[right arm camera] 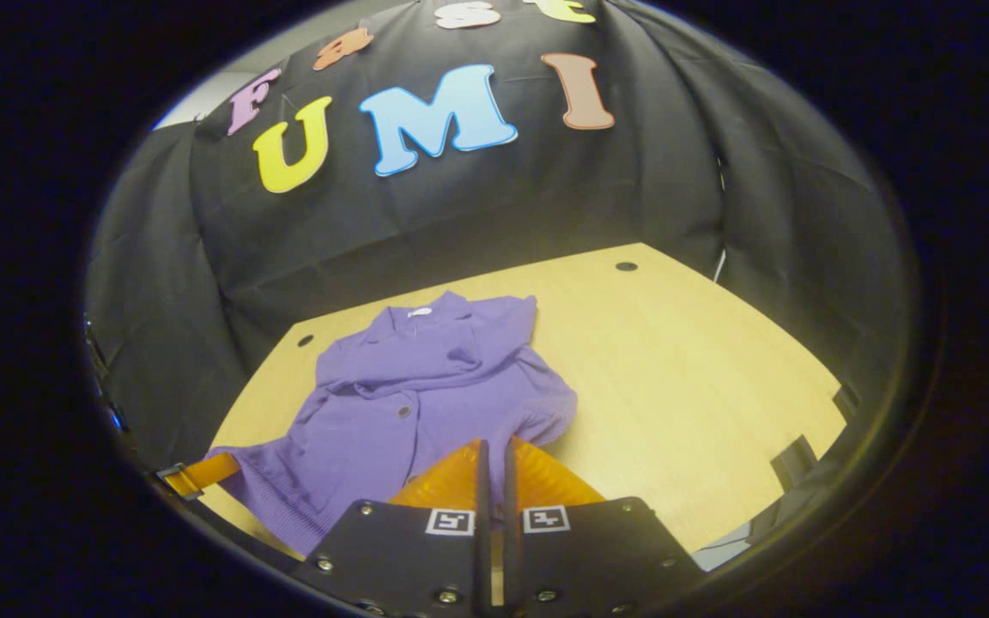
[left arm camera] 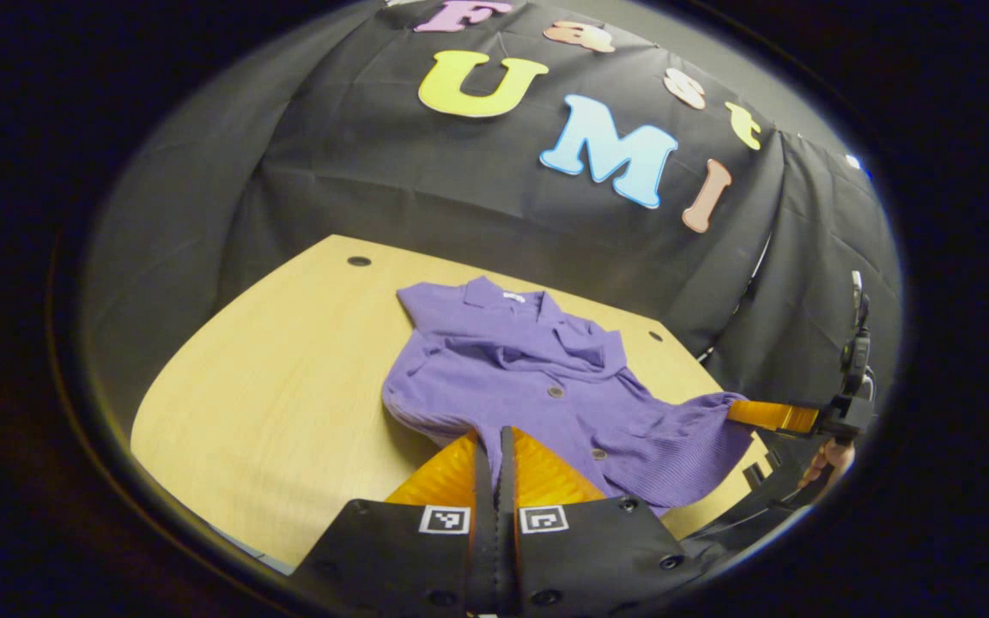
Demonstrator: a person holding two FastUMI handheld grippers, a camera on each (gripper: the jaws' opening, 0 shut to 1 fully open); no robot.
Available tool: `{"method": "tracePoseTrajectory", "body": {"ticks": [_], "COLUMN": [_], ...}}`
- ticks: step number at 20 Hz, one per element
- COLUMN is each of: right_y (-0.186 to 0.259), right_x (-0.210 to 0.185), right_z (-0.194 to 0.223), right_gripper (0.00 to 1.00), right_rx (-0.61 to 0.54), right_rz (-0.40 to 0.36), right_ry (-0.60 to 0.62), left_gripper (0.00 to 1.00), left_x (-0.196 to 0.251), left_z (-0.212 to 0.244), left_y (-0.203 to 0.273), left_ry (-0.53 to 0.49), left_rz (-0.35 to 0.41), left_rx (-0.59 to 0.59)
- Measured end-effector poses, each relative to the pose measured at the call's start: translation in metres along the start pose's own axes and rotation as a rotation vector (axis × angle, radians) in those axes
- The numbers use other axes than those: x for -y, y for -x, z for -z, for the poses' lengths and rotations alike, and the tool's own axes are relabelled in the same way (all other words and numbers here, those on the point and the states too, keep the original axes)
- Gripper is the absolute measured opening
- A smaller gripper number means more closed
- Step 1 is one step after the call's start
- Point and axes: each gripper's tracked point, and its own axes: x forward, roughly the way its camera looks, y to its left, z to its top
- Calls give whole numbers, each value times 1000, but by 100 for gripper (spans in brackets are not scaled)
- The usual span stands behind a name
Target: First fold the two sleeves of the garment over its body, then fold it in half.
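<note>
Both hand-held grippers [left arm camera: 501, 446] pinch the garment's [left arm camera: 537, 378] hem.

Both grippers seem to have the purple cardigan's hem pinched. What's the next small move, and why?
Probably carry both hem corners forward together toward the collar. The sleeves already lie over the purple cardigan, the left gripper and the right gripper each look shut on its near hem, and the hem is lifted off the wooden table. The half fold is what remains.

One purple garment [left arm camera: 537, 378] lies on one wooden table [left arm camera: 288, 386]. Two buttons [left arm camera: 555, 391] show down its front in the left gripper view, and the table has two dark round holes [left arm camera: 359, 261]. Two grippers are there: the left [left arm camera: 495, 446] and the right [right arm camera: 494, 459].
</note>
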Motion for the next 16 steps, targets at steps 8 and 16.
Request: {"method": "tracePoseTrajectory", "body": {"ticks": [8,16], "right_y": [-31,-101], "right_x": [-11,-9], "right_z": [-90,-143], "right_gripper": [6,6], "right_rx": [62,38], "right_rz": [-132,-195], "right_ry": [4,-28], "left_gripper": [7,7], "left_x": [3,-5], "left_z": [-99,-191], "left_y": [-41,-113], "left_ry": [78,124], "left_rz": [-82,-130], "left_rx": [144,237]}}
